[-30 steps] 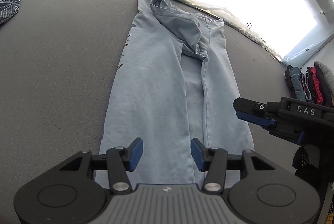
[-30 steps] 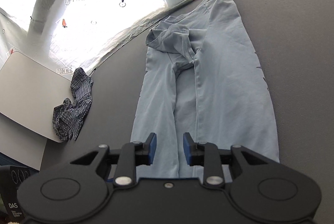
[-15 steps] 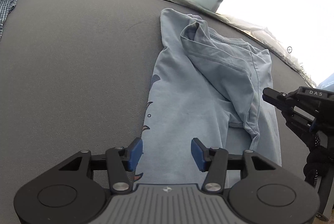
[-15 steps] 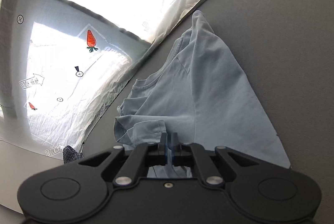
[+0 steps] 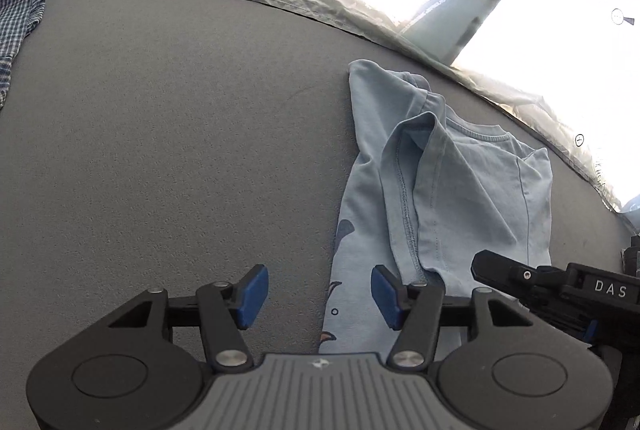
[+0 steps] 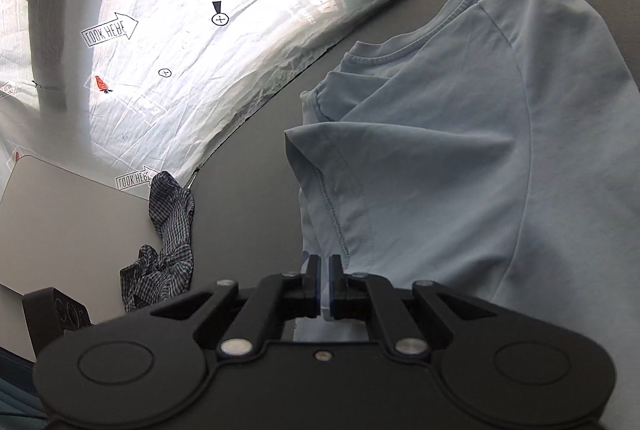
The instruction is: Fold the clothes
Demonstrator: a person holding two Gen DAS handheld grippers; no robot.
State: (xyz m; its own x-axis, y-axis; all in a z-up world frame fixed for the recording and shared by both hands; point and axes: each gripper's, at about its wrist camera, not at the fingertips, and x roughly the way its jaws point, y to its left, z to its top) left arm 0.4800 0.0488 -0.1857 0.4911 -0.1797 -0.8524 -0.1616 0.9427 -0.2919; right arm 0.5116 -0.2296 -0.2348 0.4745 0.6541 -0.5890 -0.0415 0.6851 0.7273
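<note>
since a second ago both tongs have slid up the light blue t-shirt [image 5: 460, 189]; right gripper [image 6: 324, 270] clamped its hem, left gripper [image 5: 316, 294] has just been widening, shirt edge between its jaws, untouched. right tong reads "das".

A dark grey table [image 5: 168, 149] fills the left wrist view. A light blue T-shirt [image 5: 472, 189] lies flat on it at centre right, one sleeve folded inward. Upper left, a crumpled checked garment [image 5: 20, 13] drapes over its edge.
</note>
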